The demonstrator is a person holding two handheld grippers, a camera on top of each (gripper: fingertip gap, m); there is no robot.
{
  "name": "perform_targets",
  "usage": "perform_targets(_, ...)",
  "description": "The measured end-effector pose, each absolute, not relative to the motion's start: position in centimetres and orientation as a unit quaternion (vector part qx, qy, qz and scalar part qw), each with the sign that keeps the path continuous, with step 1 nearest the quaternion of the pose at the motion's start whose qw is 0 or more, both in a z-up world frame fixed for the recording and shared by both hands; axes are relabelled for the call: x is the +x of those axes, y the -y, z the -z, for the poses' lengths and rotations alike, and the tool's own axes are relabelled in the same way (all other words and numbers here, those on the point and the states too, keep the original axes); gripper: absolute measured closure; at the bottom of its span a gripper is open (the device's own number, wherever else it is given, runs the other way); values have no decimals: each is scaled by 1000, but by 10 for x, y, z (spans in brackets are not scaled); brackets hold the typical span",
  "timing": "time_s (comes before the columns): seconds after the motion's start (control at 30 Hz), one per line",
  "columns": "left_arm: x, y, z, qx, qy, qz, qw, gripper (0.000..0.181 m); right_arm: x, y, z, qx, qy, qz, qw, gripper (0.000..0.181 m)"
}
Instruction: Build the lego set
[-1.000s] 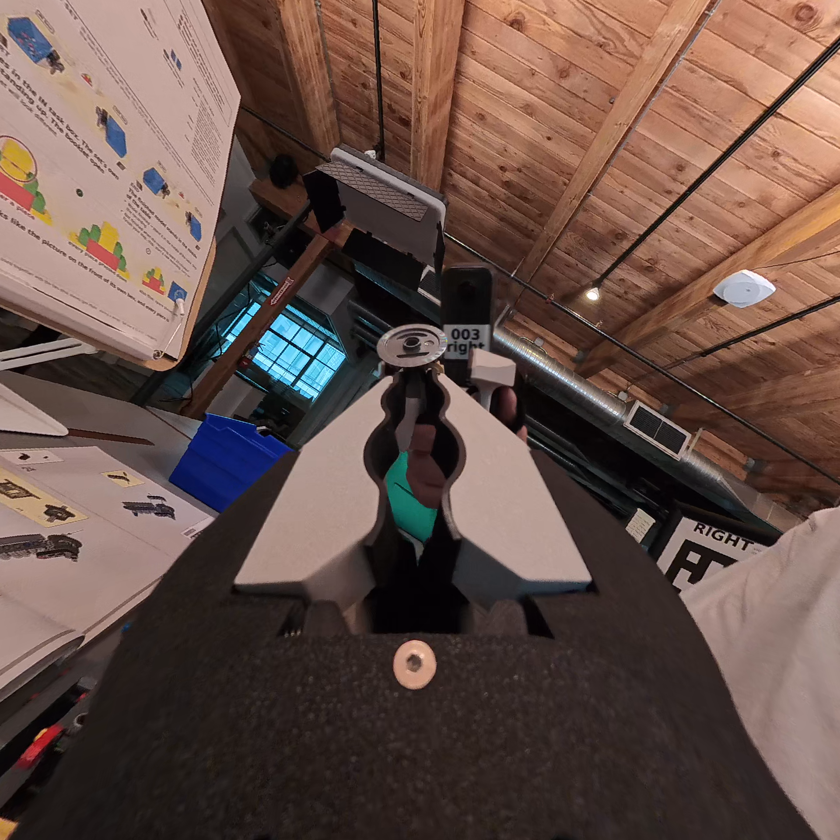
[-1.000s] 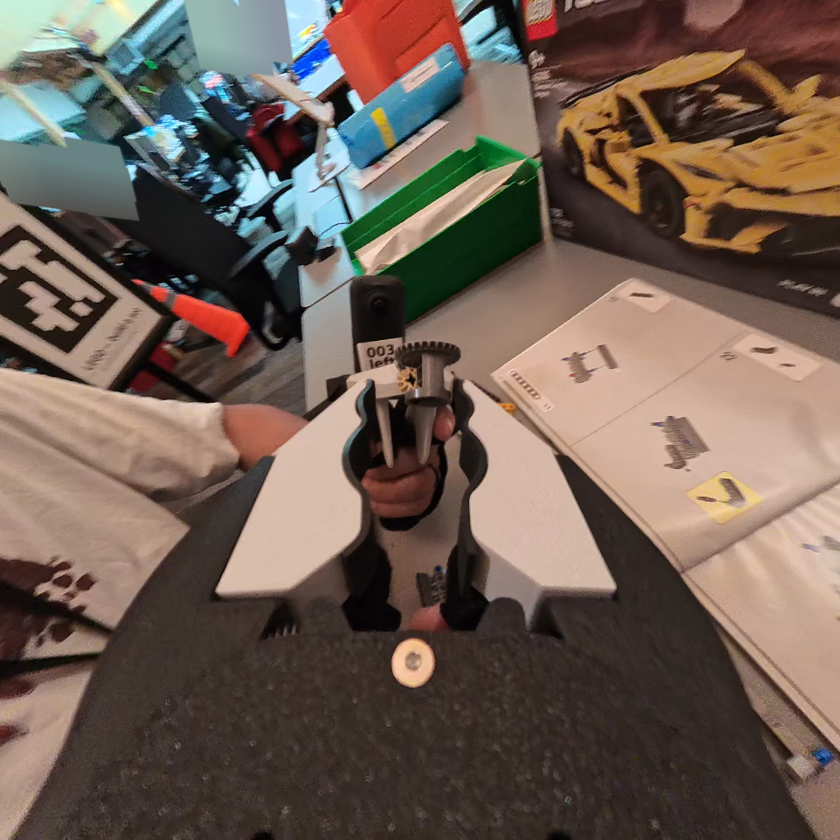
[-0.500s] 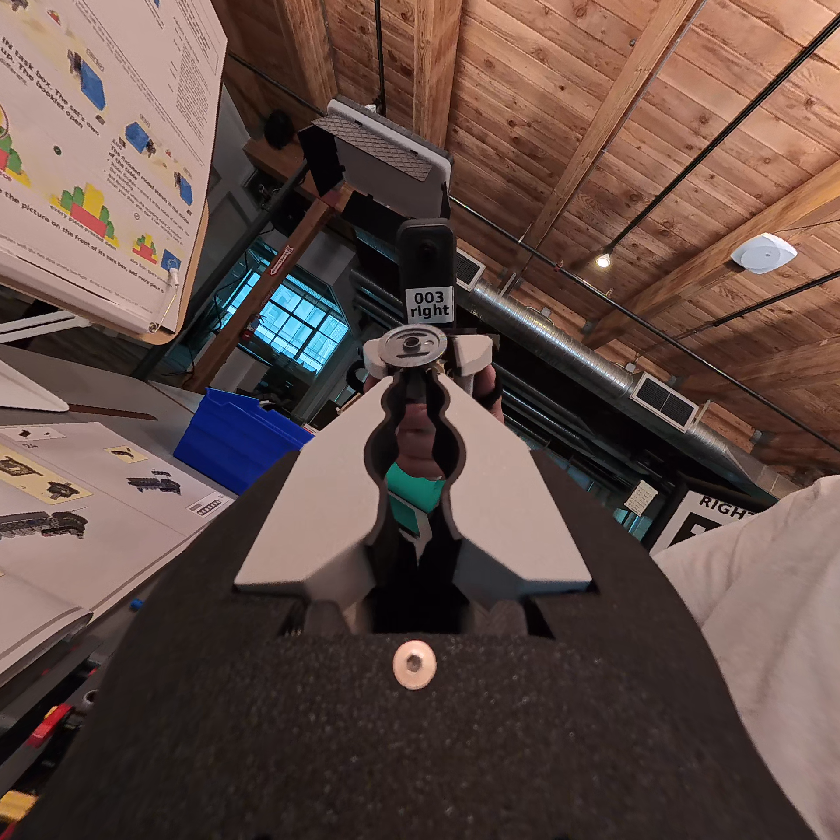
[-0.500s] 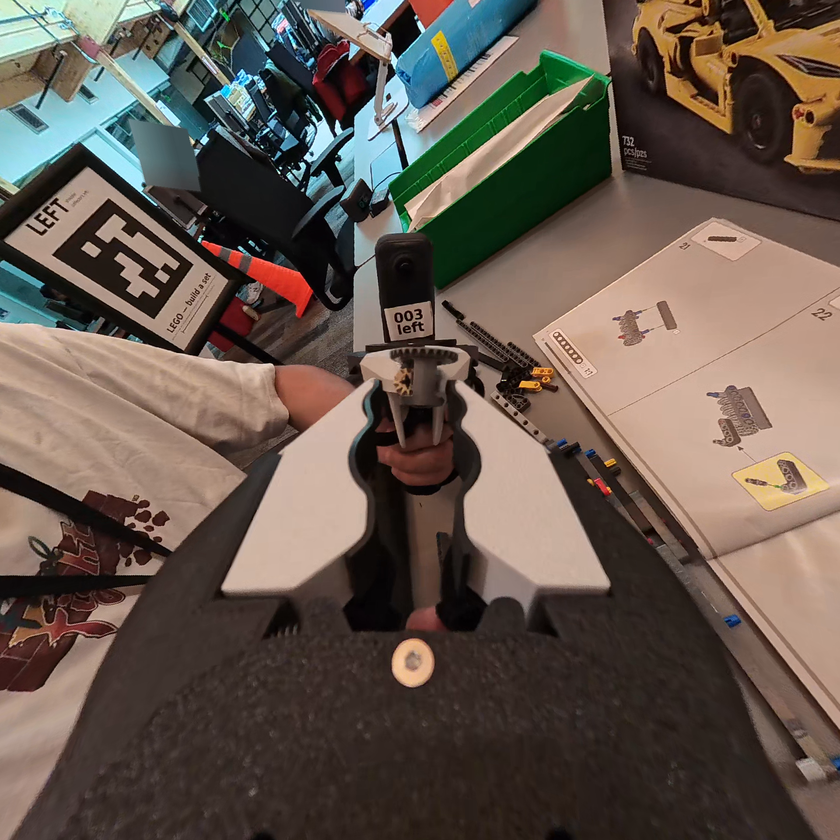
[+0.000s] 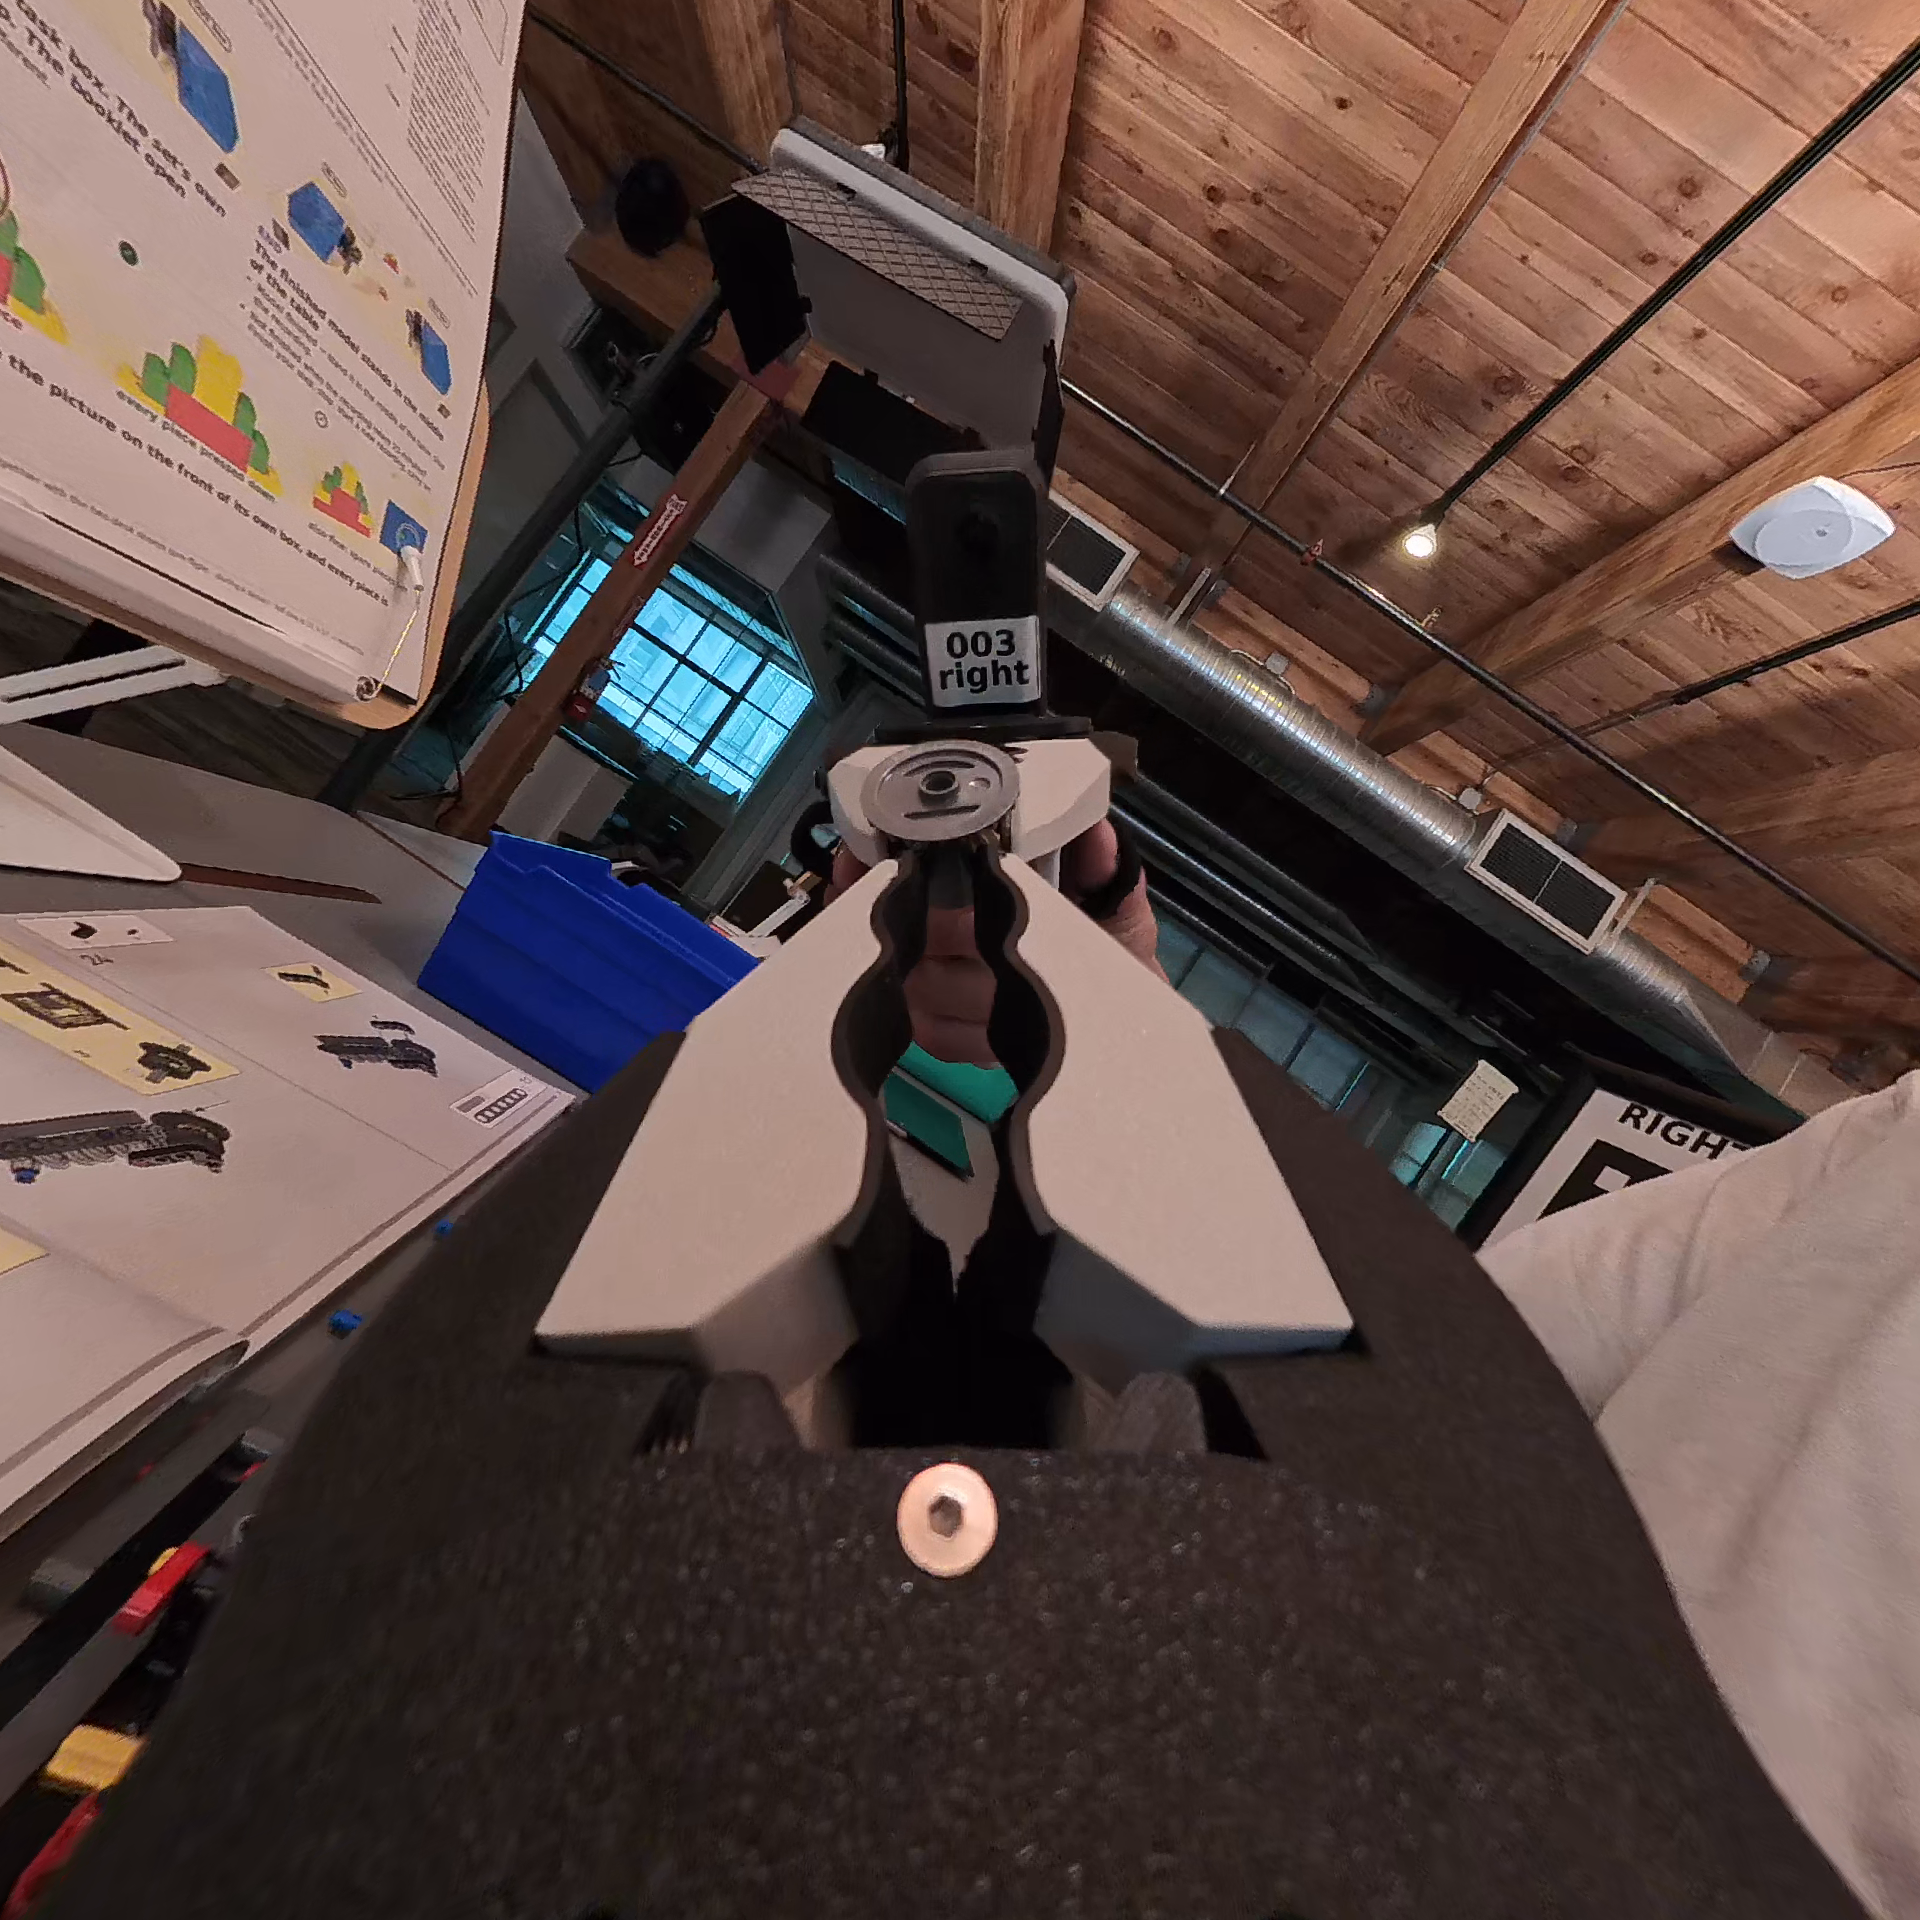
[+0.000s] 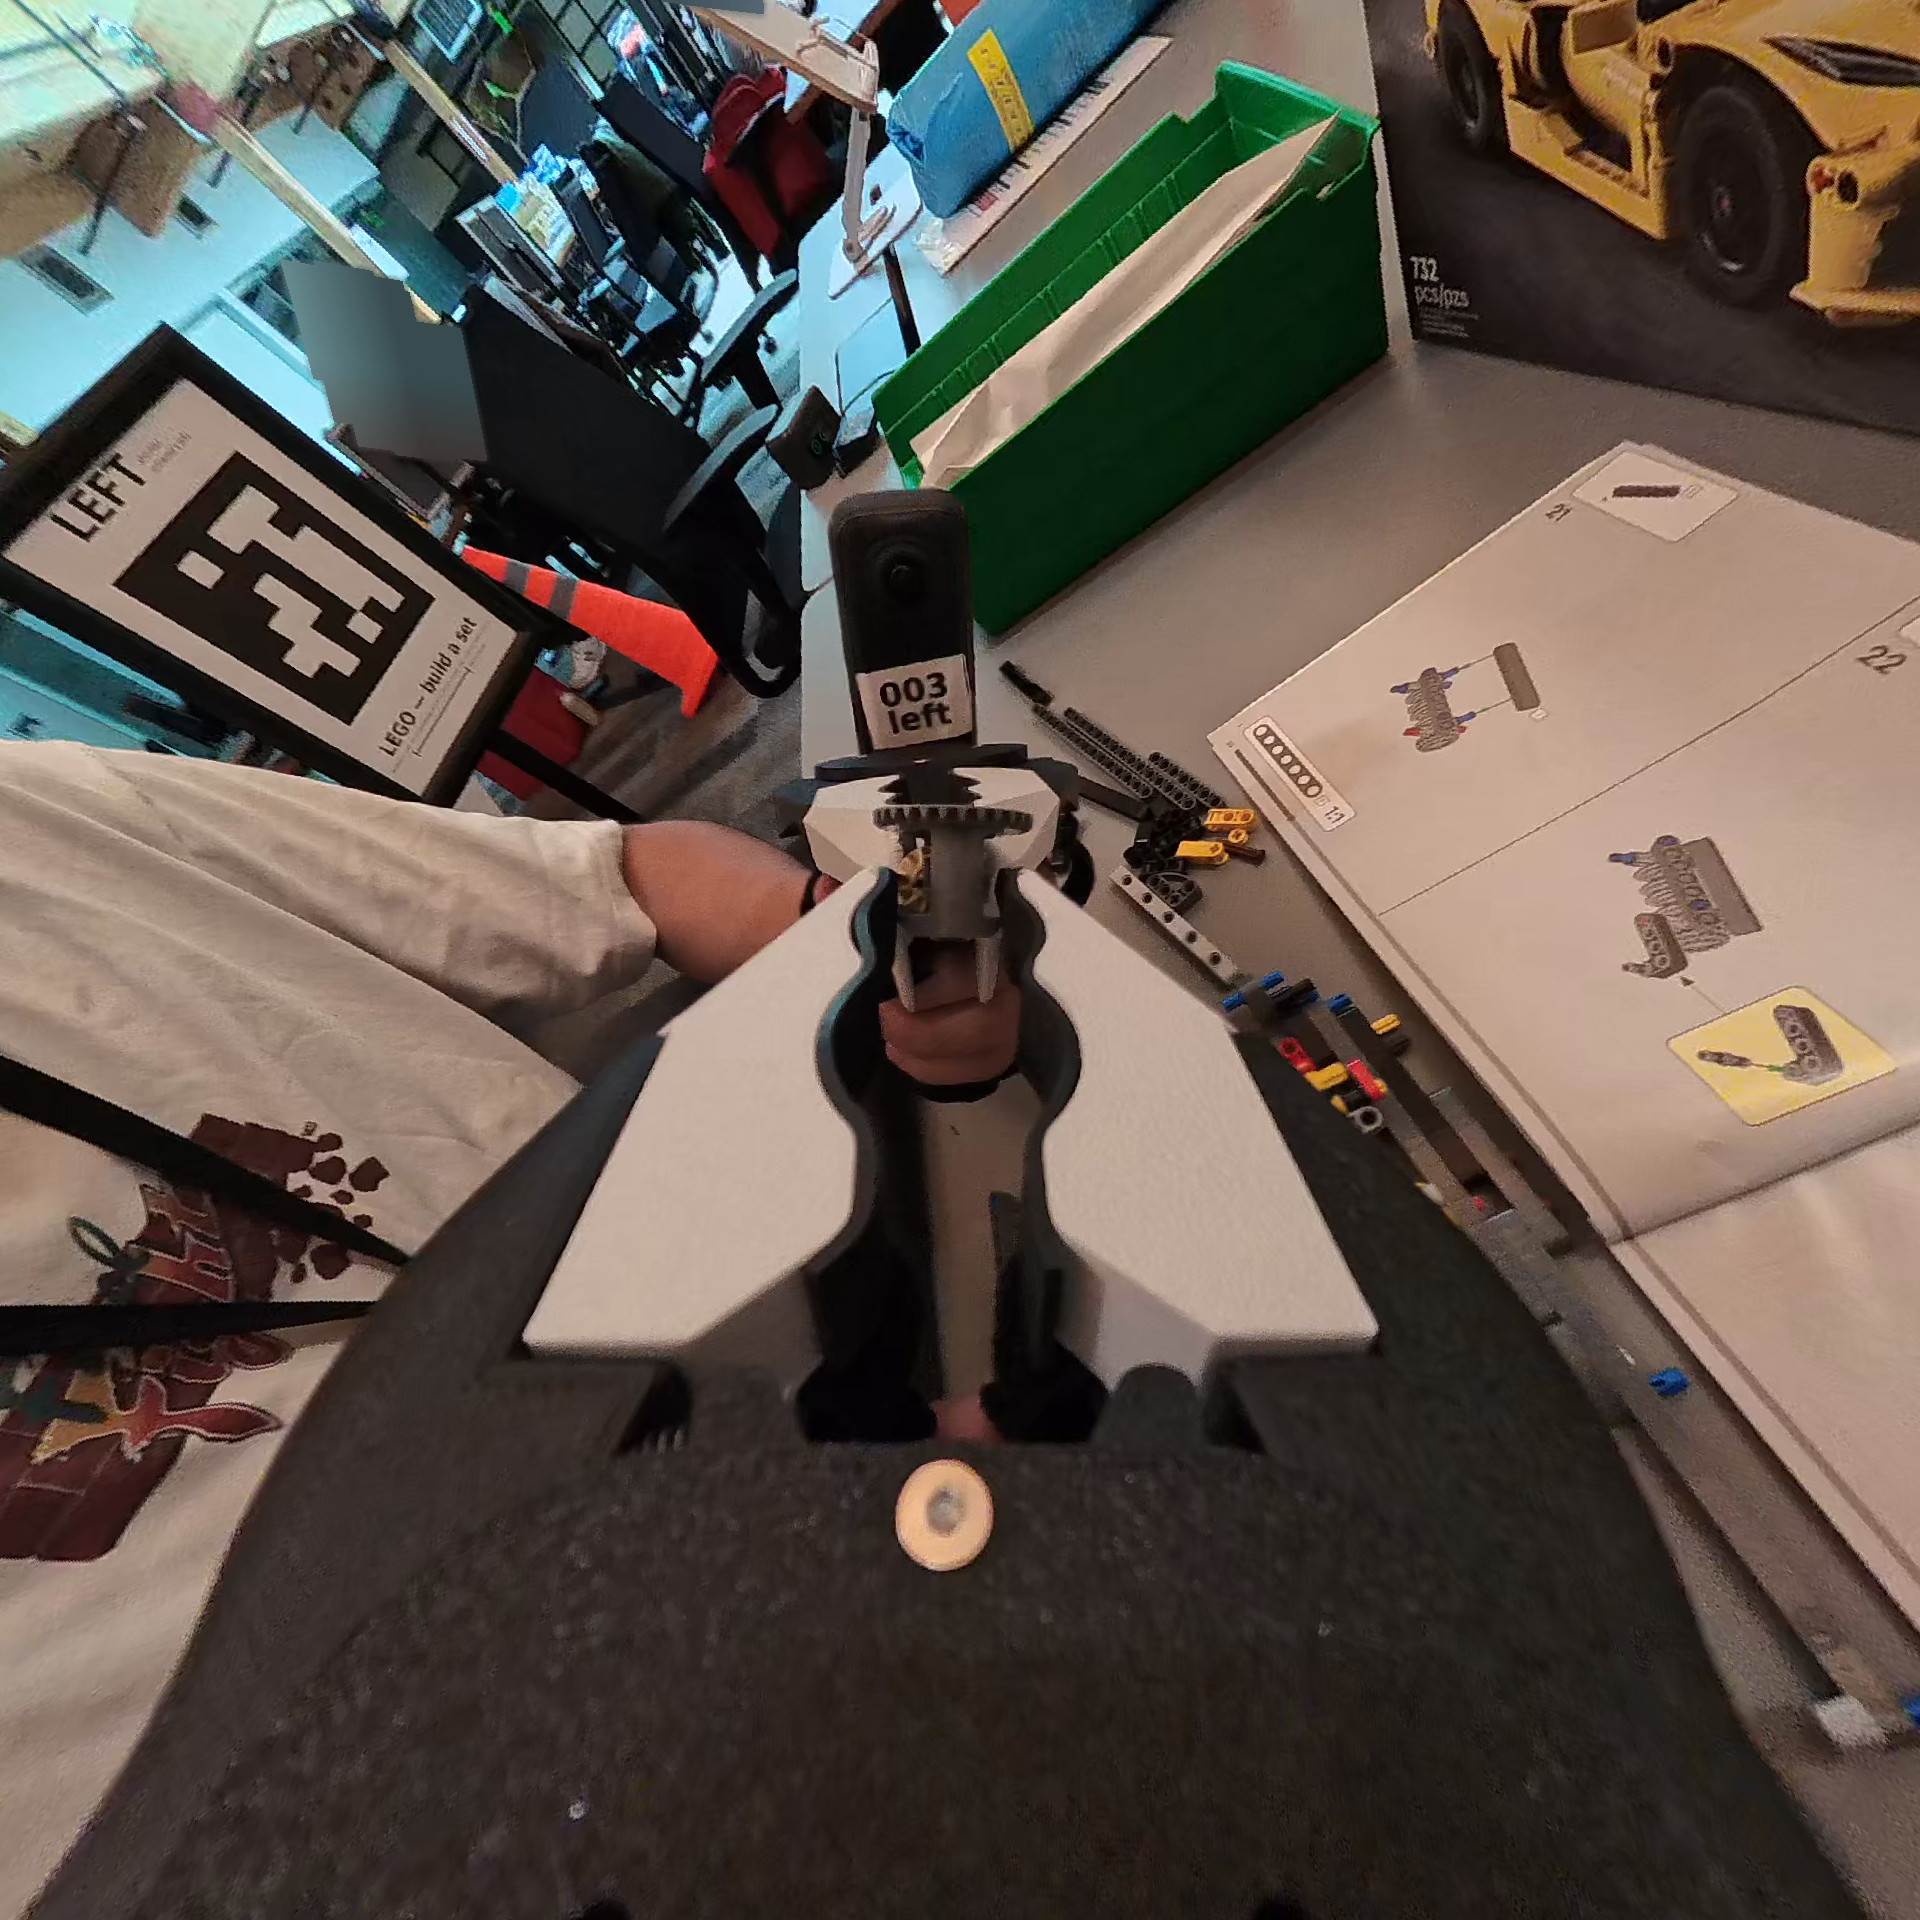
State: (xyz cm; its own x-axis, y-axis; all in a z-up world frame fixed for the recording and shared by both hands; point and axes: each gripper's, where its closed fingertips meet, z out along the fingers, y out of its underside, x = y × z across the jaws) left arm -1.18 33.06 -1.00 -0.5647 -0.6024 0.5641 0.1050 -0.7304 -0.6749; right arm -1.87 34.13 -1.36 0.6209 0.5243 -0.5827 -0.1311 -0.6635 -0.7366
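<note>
Both tools now more level, tip to tip; left tool (image 5: 943,878) and right tool (image 6: 945,914) both pinching gear piece (image 6: 954,862).

We have swung the right hand-held gripper (image 6: 943,894) downward, so more of the bench (image 6: 1299,582) and its loose pieces (image 6: 1195,831) now shows. The gear piece (image 6: 951,868) has tipped level, and the left hand-held gripper (image 5: 945,883) now faces its flat disc end squarely.
</note>
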Motion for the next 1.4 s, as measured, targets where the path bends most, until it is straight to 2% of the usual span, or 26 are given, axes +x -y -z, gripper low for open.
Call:
perform_targets(0.3,-11,-325,11,-411,-339,808,251,173,-18,-335,17,-803,100,-468,355,161)
perform_targets(0.7,-14,-323,7,-399,-333,820,239,174,-16,-333,12,-826,129,-415,359,166)
perform_targets(1.0,-30,-316,-12,-342,-327,855,214,173,-36,-321,-4,-784,188,-483,340,168)
perform_targets(1.4,-28,-317,-10,-350,-326,853,208,174,-33,-326,-4,-806,182,-443,349,169)
